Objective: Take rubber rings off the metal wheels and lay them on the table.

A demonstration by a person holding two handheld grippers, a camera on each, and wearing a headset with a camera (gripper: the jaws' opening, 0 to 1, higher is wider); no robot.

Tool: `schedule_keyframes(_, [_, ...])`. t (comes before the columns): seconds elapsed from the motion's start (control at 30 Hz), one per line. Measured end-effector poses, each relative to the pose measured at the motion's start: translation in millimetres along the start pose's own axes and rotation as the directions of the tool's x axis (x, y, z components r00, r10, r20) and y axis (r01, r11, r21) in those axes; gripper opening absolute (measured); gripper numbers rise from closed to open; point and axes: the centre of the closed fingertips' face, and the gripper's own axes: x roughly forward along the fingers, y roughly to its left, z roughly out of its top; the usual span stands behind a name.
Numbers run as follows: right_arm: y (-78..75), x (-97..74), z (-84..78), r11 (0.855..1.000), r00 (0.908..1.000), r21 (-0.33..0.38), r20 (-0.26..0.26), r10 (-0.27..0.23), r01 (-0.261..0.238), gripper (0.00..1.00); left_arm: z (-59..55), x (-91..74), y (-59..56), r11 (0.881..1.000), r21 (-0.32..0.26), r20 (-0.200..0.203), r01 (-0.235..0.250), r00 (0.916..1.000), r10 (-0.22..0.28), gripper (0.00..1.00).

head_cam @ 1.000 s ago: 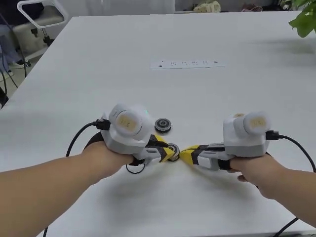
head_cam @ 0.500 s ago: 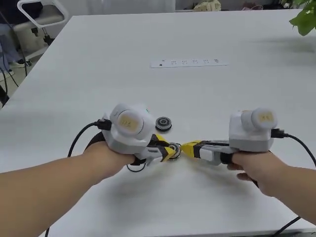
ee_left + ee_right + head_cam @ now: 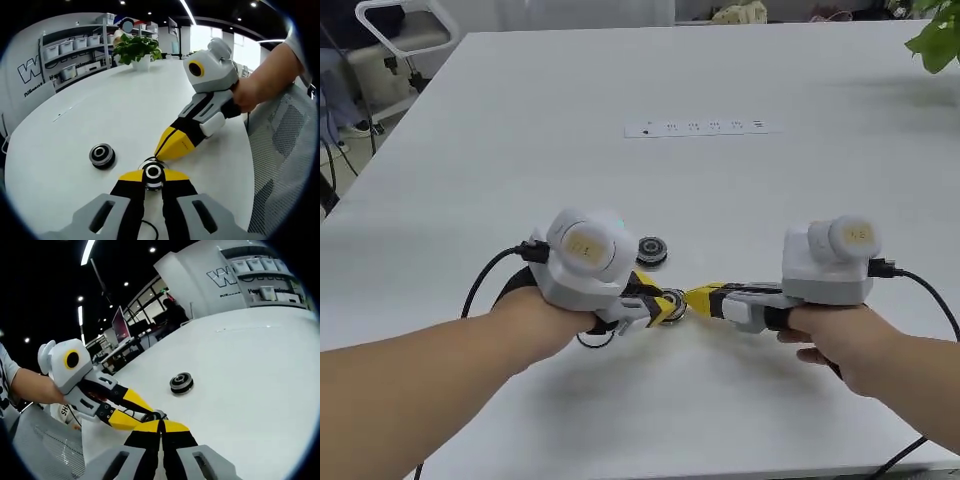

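The left gripper (image 3: 153,176) was clamped on a small round wheel (image 3: 153,170). The wheel was shiny silver in the middle with a dark ring around it, low over the white table (image 3: 720,200). The right gripper (image 3: 160,424) had its tongs pressed together, with the tips at the wheel's edge. A second wheel (image 3: 102,154), with a black rim, lay on the table nearby.

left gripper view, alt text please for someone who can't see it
The left gripper clamps a small metal wheel in its yellow jaws, while the right gripper, jaws together, noses up to its rim. A second wheel lies on the white table nearby.
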Motion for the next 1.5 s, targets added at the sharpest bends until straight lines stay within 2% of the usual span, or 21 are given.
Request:
schedule_keyframes(0.47, [4.4,3.4,-0.6,0.999,0.9995,-0.019,-0.008,0.029,-0.029,0.0,0.6,-0.2,-0.2,1.0,0.01,-0.009,0.003,1.0,-0.003,0.06])
schedule_keyframes(0.53, [10.1,6.2,0.0,0.999,0.9988,-0.023,-0.008,0.048,-0.048,0.0,0.7,-0.3,-0.4,1.0,0.01,-0.008,0.004,1.0,-0.004,0.06])
schedule_keyframes(0.6, [20.0,8.6,6.0,0.996,0.9961,-0.01,0.021,0.085,-0.085,0.0,1.4,-0.1,-0.2,1.0,0.013,-0.005,0.003,1.0,-0.003,0.06])
schedule_keyframes(0.67, [20.9,10.1,8.0,0.997,0.9971,-0.032,0.018,0.074,-0.073,0.0,0.8,-0.4,-0.5,1.0,0.011,-0.005,0.004,1.0,-0.004,0.07])
schedule_keyframes(0.8, [13.9,7.5,2.7,0.998,0.9984,-0.029,0.009,0.055,-0.055,0.0,0.7,-0.5,-0.7,1.0,0.009,-0.005,0.005,1.0,-0.005,0.07])
schedule_keyframes(1.1, [12.7,5.2,1.4,0.999,0.9995,-0.025,0.005,0.031,-0.031,0.0,0.6,-0.9,-1.4,1.0,-0.003,0.005,0.001,1.0,-0.001,0.07])
schedule_keyframes(1.5, [10.5,4.1,4.7,0.999,0.9994,-0.008,0.014,0.031,-0.031,0.0,0.6,-2.8,-1.9,1.0,0.025,-0.01,0.011,0.9999,-0.011,0.09])
